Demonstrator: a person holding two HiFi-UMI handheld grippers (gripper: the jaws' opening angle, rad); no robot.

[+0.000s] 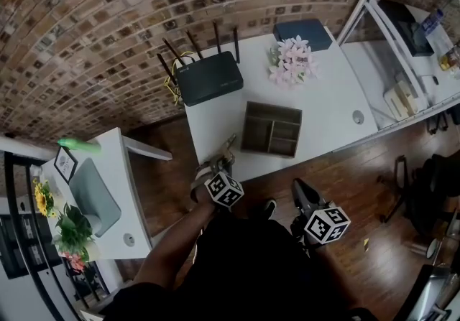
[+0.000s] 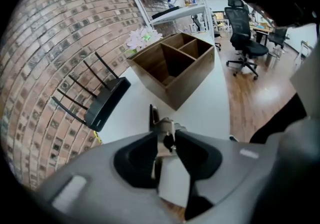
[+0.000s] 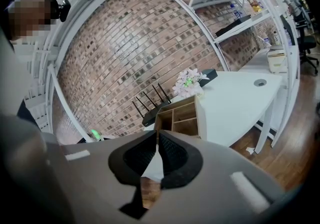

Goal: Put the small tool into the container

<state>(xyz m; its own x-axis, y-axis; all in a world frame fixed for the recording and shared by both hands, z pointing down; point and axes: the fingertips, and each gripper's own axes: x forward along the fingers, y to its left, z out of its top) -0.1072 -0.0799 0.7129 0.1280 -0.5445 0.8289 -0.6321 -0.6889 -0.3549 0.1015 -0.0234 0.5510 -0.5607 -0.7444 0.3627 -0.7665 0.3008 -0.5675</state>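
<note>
White counter (image 1: 323, 118) is seen against a brick wall. A black router (image 1: 210, 78) with antennas is set at its back left, and a dark blue box (image 1: 302, 34) at the back right. A wooden container (image 1: 246, 129) is placed near the front middle, open side up and divided into one long compartment and smaller ones beside it; only bare wood is seen inside them. Pink-white flowers (image 1: 293, 61) are set behind the container.

Left gripper (image 2: 164, 140) is held low at the counter's near edge, just in front of the container. Its jaws are narrowed onto the small tool (image 2: 162, 126), a small metal piece with a dark part, gripped between the tips and apart from the container.

Right gripper (image 3: 158, 135) is held off the counter over the wooden floor, jaws brought together at the tips, nothing between them.
</note>
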